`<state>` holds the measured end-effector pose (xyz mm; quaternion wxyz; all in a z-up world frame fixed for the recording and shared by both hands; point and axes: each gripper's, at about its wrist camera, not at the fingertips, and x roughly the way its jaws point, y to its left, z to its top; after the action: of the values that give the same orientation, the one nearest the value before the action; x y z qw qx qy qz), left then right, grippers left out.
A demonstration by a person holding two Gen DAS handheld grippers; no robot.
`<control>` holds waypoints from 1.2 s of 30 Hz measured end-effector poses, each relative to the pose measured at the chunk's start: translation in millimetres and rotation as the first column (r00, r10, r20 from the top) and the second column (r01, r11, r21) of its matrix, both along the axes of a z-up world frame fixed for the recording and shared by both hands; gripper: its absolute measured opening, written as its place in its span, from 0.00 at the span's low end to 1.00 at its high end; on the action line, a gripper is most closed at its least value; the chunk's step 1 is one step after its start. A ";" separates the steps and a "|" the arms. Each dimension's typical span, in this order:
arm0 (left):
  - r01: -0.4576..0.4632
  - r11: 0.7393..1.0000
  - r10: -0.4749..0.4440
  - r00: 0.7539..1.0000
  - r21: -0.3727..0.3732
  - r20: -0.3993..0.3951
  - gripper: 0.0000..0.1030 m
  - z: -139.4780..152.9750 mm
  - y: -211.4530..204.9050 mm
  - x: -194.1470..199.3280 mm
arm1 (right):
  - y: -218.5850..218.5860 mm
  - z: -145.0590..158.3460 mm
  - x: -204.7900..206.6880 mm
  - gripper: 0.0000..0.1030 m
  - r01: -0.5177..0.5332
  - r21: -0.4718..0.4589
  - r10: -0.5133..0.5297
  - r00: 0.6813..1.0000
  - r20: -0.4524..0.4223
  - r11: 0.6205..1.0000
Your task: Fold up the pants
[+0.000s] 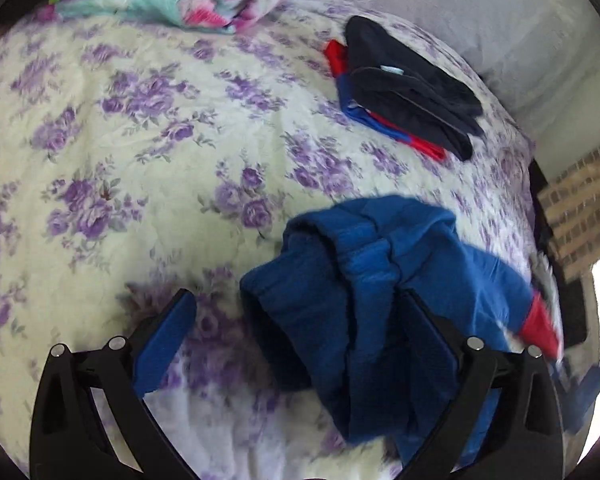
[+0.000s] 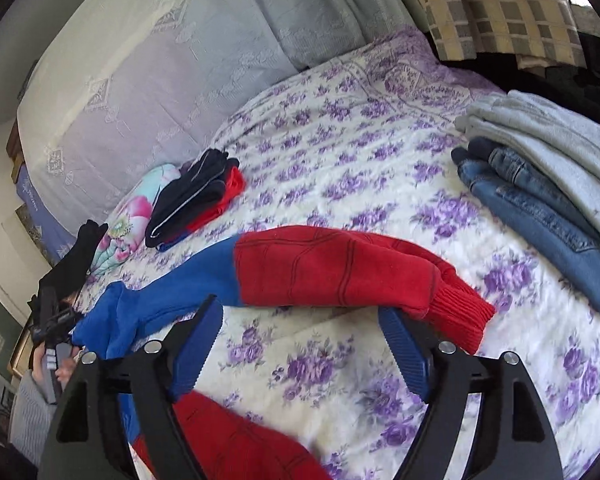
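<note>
- plainly, the red-and-blue pants [image 2: 332, 268] lie stretched across the bedspread [image 2: 340, 152], long axis running crosswise in the right wrist view: blue waist end toward the left, red ribbed cuff [image 2: 460, 316] toward the right.
- a second red leg [image 2: 236, 444] trails back under the right gripper toward the near edge of the bed, so the two legs look split rather than stacked.
- the right gripper [image 2: 300, 344] hangs just short of the upper leg with its jaws spread wide and only bedspread between them; its right finger sits right beside the cuff, whether touching i cannot tell.
- the left gripper [image 1: 300, 332] is at the bunched blue waist end [image 1: 364, 280]; cloth drapes against its right finger, yet the jaws stand apart and no pinch shows, so i read it as released.
- my judgement: each hand is nearer its own end, left to the waist, right to the cuff, which suits laying one leg on the other.
- farther out, folded dark clothes [image 2: 196, 196] lie toward the pillow [image 2: 140, 92] end, and jeans [image 2: 540, 208] under a grey garment [image 2: 548, 136] sit at the right edge.
</note>
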<state>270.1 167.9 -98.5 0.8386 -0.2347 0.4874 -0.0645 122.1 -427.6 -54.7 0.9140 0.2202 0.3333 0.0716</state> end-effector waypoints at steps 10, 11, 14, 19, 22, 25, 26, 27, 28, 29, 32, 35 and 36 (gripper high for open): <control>0.024 0.942 -0.057 0.995 -0.334 -0.087 0.95 -4.3 7.5 -69.4 | 7.0 -5.1 -13.1 0.84 -0.006 0.136 0.013 0.998 -0.056 0.991; 0.049 0.940 -0.088 0.991 -0.336 -0.101 0.95 -8.1 -3.5 -69.9 | 10.4 -6.8 -15.5 0.84 -0.010 0.145 0.019 0.998 -0.061 0.989; 0.084 0.916 -0.128 0.988 -0.393 -0.087 0.95 -15.2 -28.9 -63.6 | 18.2 -3.8 -25.9 0.84 -0.022 0.160 0.030 0.998 -0.051 0.987; 0.007 0.831 -0.042 0.998 -0.556 -0.050 0.93 -17.6 -44.3 -39.6 | 23.4 13.1 -54.6 0.85 -0.028 0.134 0.031 0.999 -0.019 0.991; 0.001 0.804 -0.029 0.999 -0.595 -0.038 0.43 -17.1 -51.9 -30.3 | 27.0 16.8 -77.8 0.85 -0.026 0.114 0.028 0.999 -0.015 0.993; 0.016 0.812 -0.013 1.000 -0.583 0.010 0.15 -5.1 -48.5 -32.2 | 36.4 9.7 -101.3 0.85 -0.064 0.136 0.071 0.996 -0.051 0.989; 0.016 0.824 0.003 0.999 -0.566 0.033 0.11 2.1 -45.3 -35.0 | 39.7 5.7 -107.9 0.85 -0.074 0.150 0.085 0.994 -0.068 0.986; 0.012 0.832 0.022 0.998 -0.554 0.055 0.10 9.1 -37.7 -38.8 | 43.8 -0.2 -115.6 0.85 -0.087 0.181 0.105 0.990 -0.092 0.980; 0.011 0.850 0.047 0.994 -0.526 0.097 0.09 21.5 -30.3 -44.3 | 46.7 -8.7 -123.7 0.85 -0.098 0.233 0.130 0.984 -0.124 0.968; 0.009 0.862 0.063 0.990 -0.507 0.125 0.09 31.2 -23.9 -50.6 | 50.5 -16.4 -129.6 0.85 -0.104 0.269 0.148 0.978 -0.149 0.958; -0.007 0.879 0.108 0.977 -0.477 0.183 0.08 56.4 3.5 -69.0 | 55.6 -37.6 -148.3 0.85 -0.082 0.341 0.161 0.964 -0.210 0.936; -0.019 0.882 0.134 0.968 -0.470 0.212 0.07 70.8 26.9 -88.3 | 43.1 -58.9 -156.2 0.85 0.007 0.429 0.099 0.969 -0.225 0.903; -0.026 0.881 0.145 0.966 -0.472 0.216 0.07 74.3 34.2 -94.1 | 36.0 -68.0 -154.2 0.85 0.051 0.473 0.069 0.970 -0.232 0.880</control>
<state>176.0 202.0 -24.2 0.8135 -0.4403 0.3394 -0.1706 -32.2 -391.6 -122.8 0.7840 0.4430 0.4155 0.1280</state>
